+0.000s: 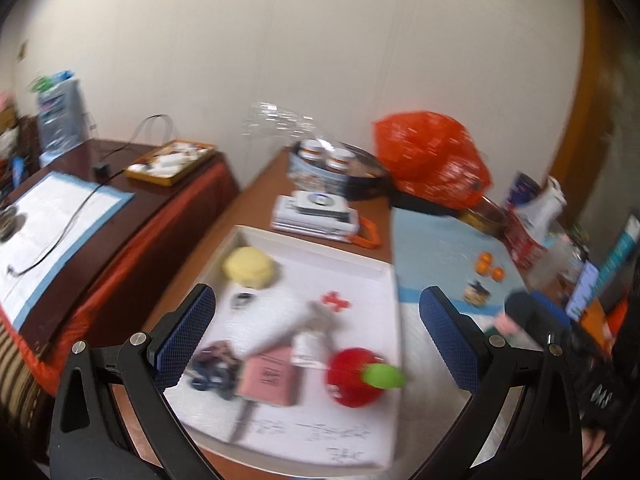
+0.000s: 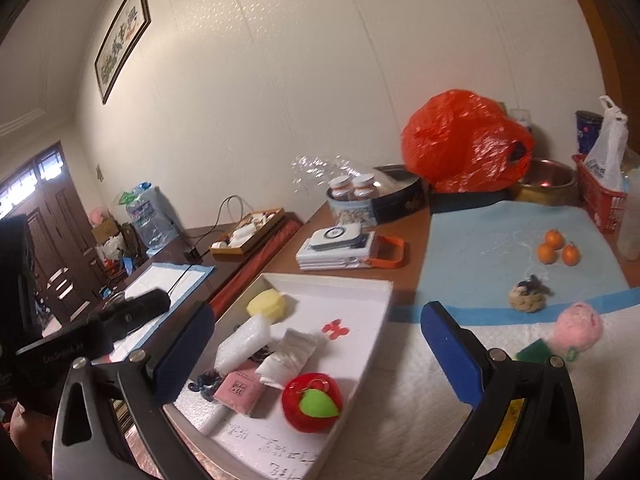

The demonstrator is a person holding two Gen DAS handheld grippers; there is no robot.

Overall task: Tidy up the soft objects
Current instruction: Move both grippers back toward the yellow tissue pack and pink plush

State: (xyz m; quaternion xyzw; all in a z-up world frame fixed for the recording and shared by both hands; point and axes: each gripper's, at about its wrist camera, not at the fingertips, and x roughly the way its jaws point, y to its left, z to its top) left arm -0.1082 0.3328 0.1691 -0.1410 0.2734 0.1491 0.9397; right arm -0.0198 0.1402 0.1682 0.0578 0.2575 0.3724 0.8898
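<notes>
A white foam tray [image 2: 362,288] [image 1: 376,270] lies on the table and holds soft things: a red plush apple [image 2: 310,400] [image 1: 354,372], a pink pad [image 2: 238,392] [image 1: 270,374], a yellow sponge [image 2: 266,302] [image 1: 248,266], a white foam piece [image 2: 242,344], folded white cloth [image 2: 290,354] and a dark scrunchie [image 2: 206,384] [image 1: 210,364]. On the quilt to the right sit a pink knitted flower [image 2: 580,326] and a beige woven ball [image 2: 528,296] [image 1: 476,292]. My left gripper [image 1: 316,336] hangs open above the tray. My right gripper [image 2: 320,356] is open above the tray's right edge, holding nothing.
Behind the tray lies a stack of white devices [image 2: 340,246] with an orange strap. An orange plastic bag [image 2: 464,144], metal bowls [image 2: 546,180], a red basket [image 2: 600,196] and three small oranges [image 2: 558,246] stand at the back right. A lower dark table [image 2: 180,264] is at the left.
</notes>
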